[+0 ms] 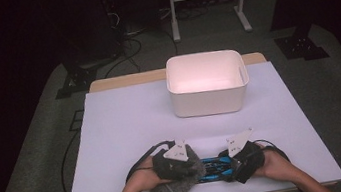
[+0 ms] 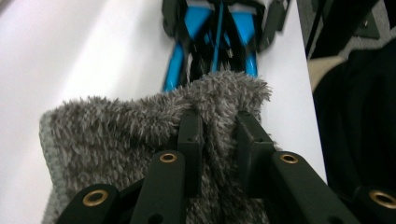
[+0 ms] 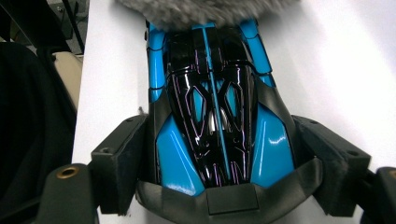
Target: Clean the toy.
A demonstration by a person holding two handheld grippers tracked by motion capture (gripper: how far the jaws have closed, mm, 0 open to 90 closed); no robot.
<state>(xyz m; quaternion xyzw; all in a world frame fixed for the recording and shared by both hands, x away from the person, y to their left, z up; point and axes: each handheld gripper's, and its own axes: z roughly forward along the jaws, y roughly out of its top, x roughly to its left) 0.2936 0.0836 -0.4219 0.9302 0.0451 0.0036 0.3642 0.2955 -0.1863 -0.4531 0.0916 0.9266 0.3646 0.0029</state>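
Down at the near edge of the table (image 1: 128, 132), the left gripper (image 2: 219, 135) has its jaws pinched on a fold of fluffy grey cloth (image 2: 126, 135), and that cloth sits right against the nose of a blue-and-black toy racing car (image 3: 217, 116). From the high view the car (image 1: 215, 166) lies flat on the table between the two hands, cloth draped over its left end. The right gripper (image 3: 224, 163) straddles the car's rear, jaws spread wide on either flank with the pads right at the bodywork; whether they press on it I cannot tell. That's the risk, I'd say: glossy, tapered plastic, so a push from the cloth could skate the car out from between those jaws or spin it sideways. The cloth pinch is shallow too, just a tuft near the edge, and a hard drag might pull it free. The white bin (image 1: 207, 83) stands well apart at the far side.
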